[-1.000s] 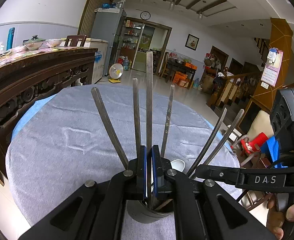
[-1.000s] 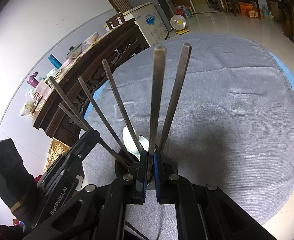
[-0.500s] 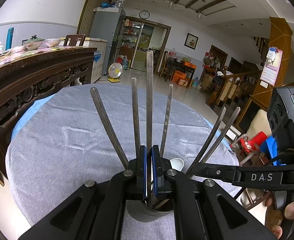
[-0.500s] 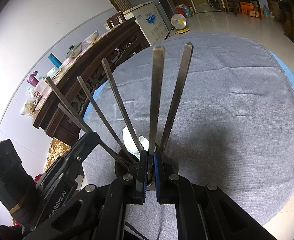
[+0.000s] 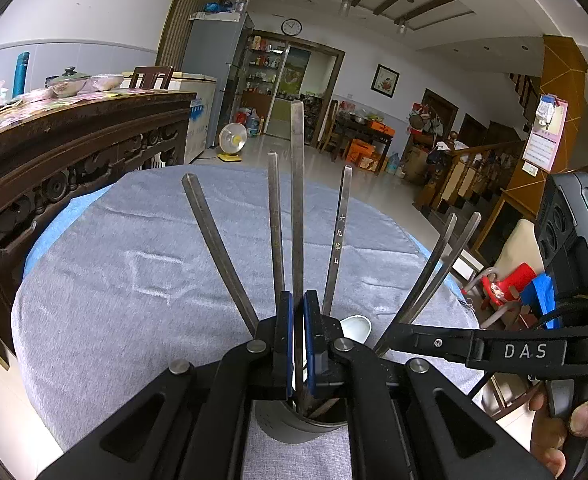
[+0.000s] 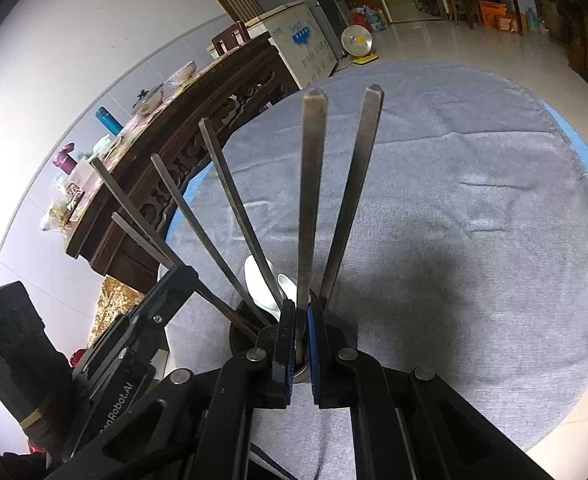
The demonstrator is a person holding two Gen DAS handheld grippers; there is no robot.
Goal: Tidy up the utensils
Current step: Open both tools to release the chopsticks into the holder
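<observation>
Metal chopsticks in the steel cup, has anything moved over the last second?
Nothing visibly changed. The left hand-held gripper and the right hand-held gripper each remain shut on one upright metal chopstick in the steel cup.

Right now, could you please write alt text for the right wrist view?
The right gripper is shut on a metal chopstick standing in a utensil cup on a grey-clothed round table. More chopsticks fan out beside a white spoon; the left gripper reaches in opposite.

holder (image 5: 294,428) base hidden, spoon (image 5: 356,327) half-hidden
</observation>
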